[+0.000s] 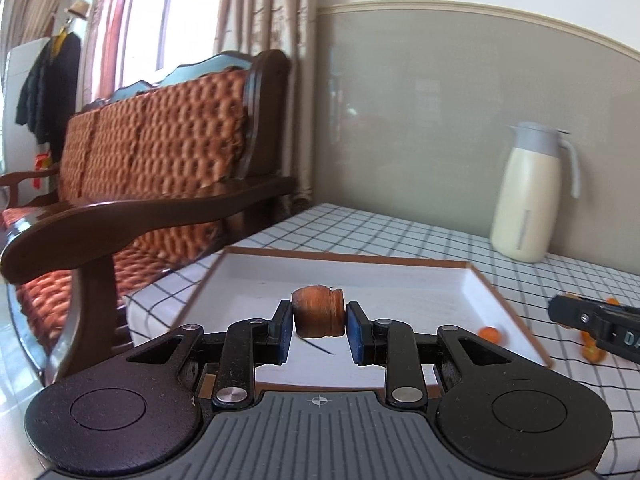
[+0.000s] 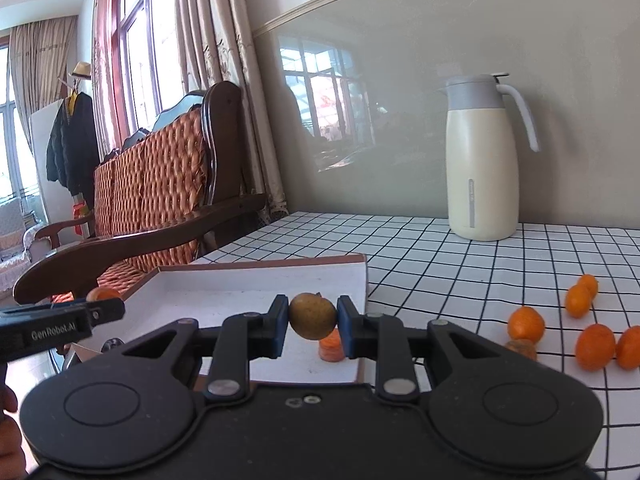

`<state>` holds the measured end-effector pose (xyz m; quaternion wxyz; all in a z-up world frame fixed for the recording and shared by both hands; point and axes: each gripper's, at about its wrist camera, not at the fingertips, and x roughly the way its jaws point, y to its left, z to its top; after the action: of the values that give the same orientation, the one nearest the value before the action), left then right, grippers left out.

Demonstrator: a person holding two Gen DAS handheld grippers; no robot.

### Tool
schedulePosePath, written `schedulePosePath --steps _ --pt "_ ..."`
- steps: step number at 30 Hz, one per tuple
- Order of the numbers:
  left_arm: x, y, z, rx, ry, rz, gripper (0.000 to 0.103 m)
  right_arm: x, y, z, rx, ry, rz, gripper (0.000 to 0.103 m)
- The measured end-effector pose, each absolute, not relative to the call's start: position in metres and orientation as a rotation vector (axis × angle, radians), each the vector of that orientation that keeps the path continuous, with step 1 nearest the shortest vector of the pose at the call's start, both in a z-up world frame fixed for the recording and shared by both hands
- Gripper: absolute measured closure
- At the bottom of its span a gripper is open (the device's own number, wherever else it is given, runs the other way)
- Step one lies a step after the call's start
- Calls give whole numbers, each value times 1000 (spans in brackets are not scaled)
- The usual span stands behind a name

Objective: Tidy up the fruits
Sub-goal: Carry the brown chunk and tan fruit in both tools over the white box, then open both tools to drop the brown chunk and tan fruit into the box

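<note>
My left gripper (image 1: pixel 318 322) is shut on a brownish-orange fruit (image 1: pixel 318 312) and holds it above the white tray (image 1: pixel 400 280). A small orange fruit (image 1: pixel 490 335) lies in the tray's right corner. My right gripper (image 2: pixel 312 322) is shut on a yellow-brown fruit (image 2: pixel 313 316) over the tray's (image 2: pixel 240 284) near right part. An orange fruit (image 2: pixel 331 347) lies in the tray below it. Several orange fruits (image 2: pixel 526 323) lie on the checked tablecloth to the right. The left gripper (image 2: pixel 100 308) shows at the left of the right wrist view, and the right gripper's body (image 1: pixel 592 320) at the right of the left wrist view.
A cream thermos jug (image 2: pixel 482 160) stands at the back of the table by the wall. A wooden sofa with a woven orange cushion (image 2: pixel 160 184) stands left of the table. The tablecloth (image 2: pixel 440 264) is white with black squares.
</note>
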<state>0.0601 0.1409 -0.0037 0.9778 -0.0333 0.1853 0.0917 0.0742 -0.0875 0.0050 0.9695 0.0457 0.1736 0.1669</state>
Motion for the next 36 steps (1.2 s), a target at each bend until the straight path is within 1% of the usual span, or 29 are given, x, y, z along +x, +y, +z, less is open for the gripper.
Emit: schedulePosePath --steps 14,21,32,33,34,35,36 --pt "90 182 -14 -101 413 273 74 108 -64 -6 63 400 334 85" --pt "105 189 -21 -98 438 291 74 128 -57 -4 54 403 317 85" --pt "137 194 -24 -104 457 315 74 169 -49 -15 43 463 298 84" --pt "139 193 -24 -103 457 317 74 172 -48 -16 40 474 295 81" --pt "141 192 -25 -94 456 318 74 173 -48 -17 39 474 288 67" --pt "143 188 -26 -64 455 318 69 172 -48 -16 40 461 280 51" --pt "147 184 -27 -32 475 329 27 167 -49 -14 51 425 274 16"
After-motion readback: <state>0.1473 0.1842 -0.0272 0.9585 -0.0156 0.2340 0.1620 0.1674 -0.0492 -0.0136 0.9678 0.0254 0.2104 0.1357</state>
